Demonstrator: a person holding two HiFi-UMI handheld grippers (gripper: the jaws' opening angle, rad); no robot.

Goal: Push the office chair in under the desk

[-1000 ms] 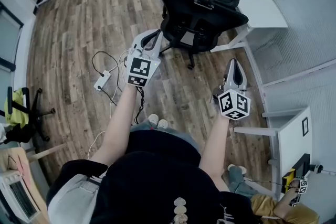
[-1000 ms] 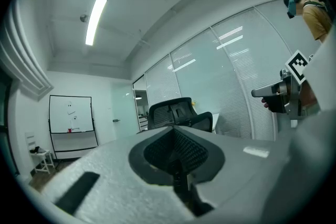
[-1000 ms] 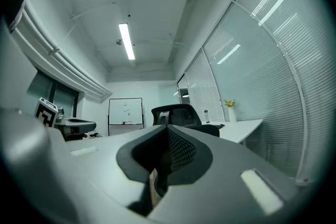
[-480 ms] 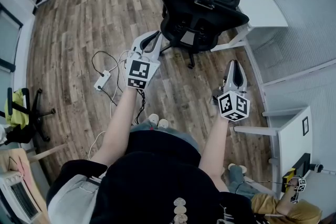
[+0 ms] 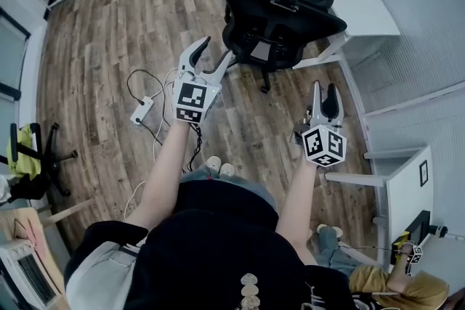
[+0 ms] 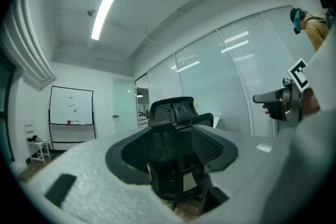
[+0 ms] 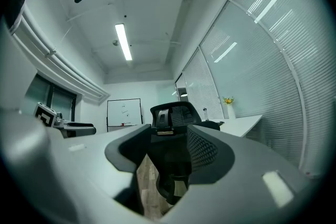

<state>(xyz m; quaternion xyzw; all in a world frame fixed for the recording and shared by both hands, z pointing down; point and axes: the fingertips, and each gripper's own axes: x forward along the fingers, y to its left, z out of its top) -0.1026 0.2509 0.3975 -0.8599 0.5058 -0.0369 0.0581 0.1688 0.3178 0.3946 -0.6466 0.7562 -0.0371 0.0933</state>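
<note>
The black mesh office chair (image 5: 280,11) is seen on the wood-plank floor (image 5: 109,33), just beside the edge of the white desk (image 5: 360,7) and not under it, its backrest turned toward both grippers. The left gripper (image 5: 216,49) and the right gripper (image 5: 324,87) are held short of the chair. Their jaws have just been opened wide, with nothing gripped. Open floor is left at the chair's left, where a white power strip (image 5: 142,111) lies.

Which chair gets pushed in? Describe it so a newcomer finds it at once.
Start at the white desk in the head view's upper right. Just left of it, on the wood floor, stands the office chair: black, with a mesh back and headrest. The other chair, at the far left edge, has a yellow-green cloth draped on it.
</note>
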